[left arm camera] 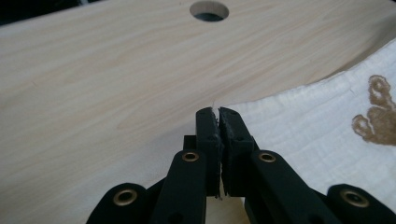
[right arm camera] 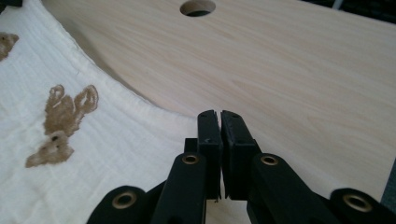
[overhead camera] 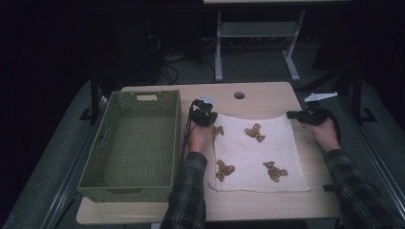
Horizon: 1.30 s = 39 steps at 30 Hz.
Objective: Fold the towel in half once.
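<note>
A white cloth (overhead camera: 248,155) printed with brown bears lies spread on the wooden table (overhead camera: 267,98). My left gripper (overhead camera: 213,117) sits at the cloth's far left corner. In the left gripper view, my left gripper (left arm camera: 218,112) has its jaws pressed together on the corner of the cloth (left arm camera: 317,126), with a sliver of fabric showing at the tips. My right gripper (overhead camera: 290,114) sits at the far right corner. In the right gripper view, my right gripper (right arm camera: 219,114) is shut where the hem of the cloth (right arm camera: 93,154) runs into its jaws. The far edge sags between the two corners.
A green woven basket (overhead camera: 175,143), with nothing in it, stands on the left part of the table beside the left forearm. A round cable hole (overhead camera: 239,95) sits in the tabletop beyond the cloth. Bare wood lies beyond the far edge of the cloth. Desk legs and cables stand behind the table.
</note>
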{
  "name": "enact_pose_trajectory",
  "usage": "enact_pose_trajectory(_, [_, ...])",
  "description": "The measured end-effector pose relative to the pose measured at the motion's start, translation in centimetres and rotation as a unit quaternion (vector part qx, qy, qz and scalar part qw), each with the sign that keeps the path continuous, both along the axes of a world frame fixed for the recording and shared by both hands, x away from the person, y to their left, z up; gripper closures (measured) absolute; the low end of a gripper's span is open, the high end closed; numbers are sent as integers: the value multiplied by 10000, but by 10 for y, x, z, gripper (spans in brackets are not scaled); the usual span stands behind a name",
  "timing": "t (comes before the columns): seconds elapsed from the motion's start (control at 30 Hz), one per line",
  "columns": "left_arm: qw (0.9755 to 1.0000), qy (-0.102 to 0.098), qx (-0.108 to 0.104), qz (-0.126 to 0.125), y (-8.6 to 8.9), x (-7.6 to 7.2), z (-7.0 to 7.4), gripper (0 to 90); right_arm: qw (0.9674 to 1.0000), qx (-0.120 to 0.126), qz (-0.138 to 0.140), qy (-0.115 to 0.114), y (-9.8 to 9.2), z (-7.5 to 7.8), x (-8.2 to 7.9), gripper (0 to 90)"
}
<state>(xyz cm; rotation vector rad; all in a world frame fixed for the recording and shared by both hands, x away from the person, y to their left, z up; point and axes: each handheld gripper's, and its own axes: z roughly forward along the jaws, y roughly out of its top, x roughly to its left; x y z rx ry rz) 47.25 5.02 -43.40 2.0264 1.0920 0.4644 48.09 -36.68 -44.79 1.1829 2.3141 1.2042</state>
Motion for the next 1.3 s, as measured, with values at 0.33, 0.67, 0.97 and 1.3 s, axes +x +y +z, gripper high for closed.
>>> enact_pose_trajectory(0.33, [9998,-154,95,-69,3,-20,16,870,9997,141,134,-144,-2,15,-17,869])
enact_pose_trajectory(0.67, [9997,-162,64,-162,2,-47,25,870,9993,123,261,-254,-7,20,-44,869])
enact_pose_trajectory(0.97, [9993,-268,24,-246,4,-72,26,869,9988,217,321,-294,-13,20,-71,869])
enact_pose_trajectory(1.3, [9991,-267,23,-314,5,-100,15,869,9988,241,376,-189,-16,11,-103,869])
